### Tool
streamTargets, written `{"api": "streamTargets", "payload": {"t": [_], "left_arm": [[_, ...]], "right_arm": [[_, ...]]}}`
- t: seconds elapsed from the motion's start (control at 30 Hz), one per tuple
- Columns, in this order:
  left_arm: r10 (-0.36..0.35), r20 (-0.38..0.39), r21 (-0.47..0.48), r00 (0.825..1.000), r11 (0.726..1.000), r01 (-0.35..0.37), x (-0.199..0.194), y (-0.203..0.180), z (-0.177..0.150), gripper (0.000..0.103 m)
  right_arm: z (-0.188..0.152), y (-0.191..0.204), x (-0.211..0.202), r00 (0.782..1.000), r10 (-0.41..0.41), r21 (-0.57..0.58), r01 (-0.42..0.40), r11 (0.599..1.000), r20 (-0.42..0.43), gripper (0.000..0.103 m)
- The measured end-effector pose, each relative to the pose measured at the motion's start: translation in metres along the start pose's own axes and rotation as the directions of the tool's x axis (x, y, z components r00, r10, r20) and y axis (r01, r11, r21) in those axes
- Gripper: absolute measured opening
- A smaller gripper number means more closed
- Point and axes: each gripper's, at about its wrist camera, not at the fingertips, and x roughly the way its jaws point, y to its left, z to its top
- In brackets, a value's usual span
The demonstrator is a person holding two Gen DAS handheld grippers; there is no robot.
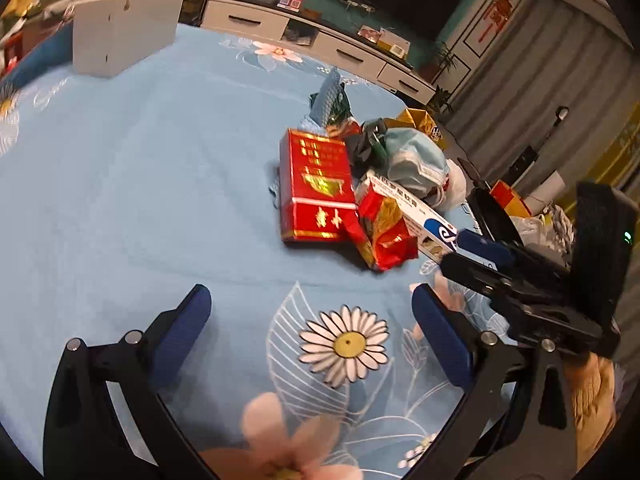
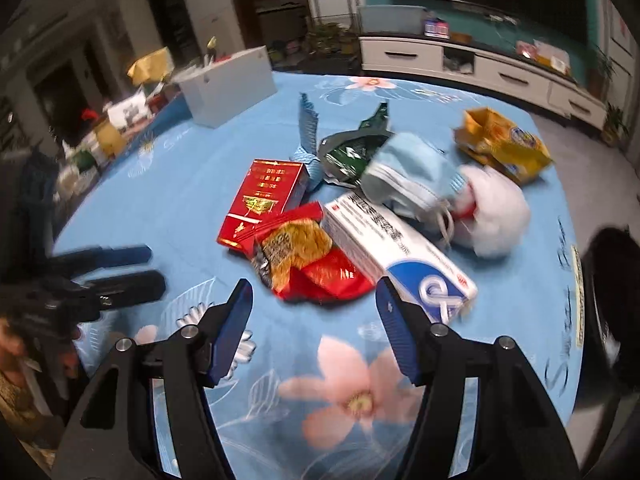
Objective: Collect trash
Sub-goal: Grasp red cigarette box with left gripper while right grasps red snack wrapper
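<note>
- I see the counter (image 2: 168, 184) under a blue flowered cloth (image 1: 120, 200), which takes up most of both views; its near and left parts are bare, so I have open room to bring both tools in low.
- A white box (image 1: 124, 28) stands at the far left edge, well apart from the trash, and I judge it is the likely place to drop things.
- The trash sits bunched right of centre, pieces overlapping: a red carton (image 2: 264, 200), a long white and blue box (image 2: 396, 252) leaning across a crumpled red and gold wrapper (image 2: 312, 268), a blue face mask (image 2: 416, 176), a white wad (image 2: 500, 216), a dark green packet (image 2: 348, 152) and a yellow bag (image 2: 504, 144) at the far right near the counter's edge.
- My right gripper (image 2: 314, 322) points down at the pile, its jaws standing open with nothing between them, the wrapper just beyond the tips.
- My left gripper (image 1: 312, 322) hovers over bare cloth near a printed daisy, jaws wide apart and empty, the carton well ahead.
- Since the pieces overlap, I think the top, near ones should go first.
</note>
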Motion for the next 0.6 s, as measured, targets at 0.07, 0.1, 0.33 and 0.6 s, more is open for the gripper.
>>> {"api": "streamTargets", "payload": {"t": [0.07,0.1,0.33,0.6], "left_arm": [[0.001,0.023,-0.019,1.000,1.000,0.000,-0.003,0.006,0.007,0.100],[-0.035,0.029,-0.049,0.999,0.998,0.036,-0.003,0.011,0.010,0.100],[-0.033,0.001,-0.095,0.999,0.995,0.033,0.021,0.019,0.022,0.100],[0.007,-0.010,-0.099,1.000,0.995,-0.008,0.033,0.025,0.028,0.100]], "right_arm": [[0.008,0.002,0.013,1.000,-0.001,-0.046,0.000,0.999,-0.009,0.063],[0.011,0.003,0.018,1.000,-0.001,-0.060,0.001,0.998,-0.010,0.063],[0.030,0.000,0.046,0.999,0.026,-0.113,-0.029,0.993,-0.034,0.053],[0.024,0.001,0.055,0.999,0.023,-0.118,-0.026,0.993,-0.027,0.015]]}}
